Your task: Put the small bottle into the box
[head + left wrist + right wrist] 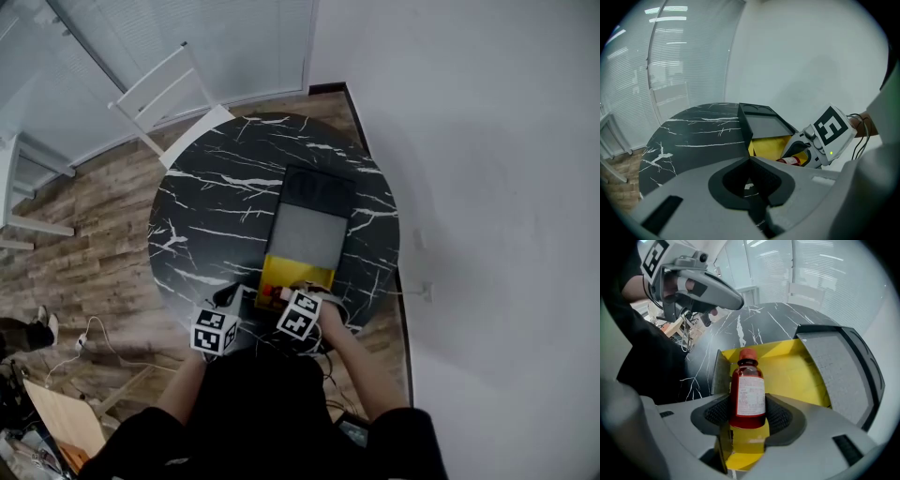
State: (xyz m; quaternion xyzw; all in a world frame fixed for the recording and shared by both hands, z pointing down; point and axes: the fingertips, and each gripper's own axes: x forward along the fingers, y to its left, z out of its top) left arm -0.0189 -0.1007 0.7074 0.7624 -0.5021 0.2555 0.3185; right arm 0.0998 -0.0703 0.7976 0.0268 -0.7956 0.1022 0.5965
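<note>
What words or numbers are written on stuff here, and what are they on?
On the bottle: a white label with rows of tiny print, too small and blurred to read.
On the left cube and the right cube: black and white square patterns only, no words.
On the box: no writing shows.

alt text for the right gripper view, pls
The right gripper holds a small red bottle, cap away from the camera, over an open yellow-lined box on a black marble table. The left gripper, shut, is at upper left.
</note>
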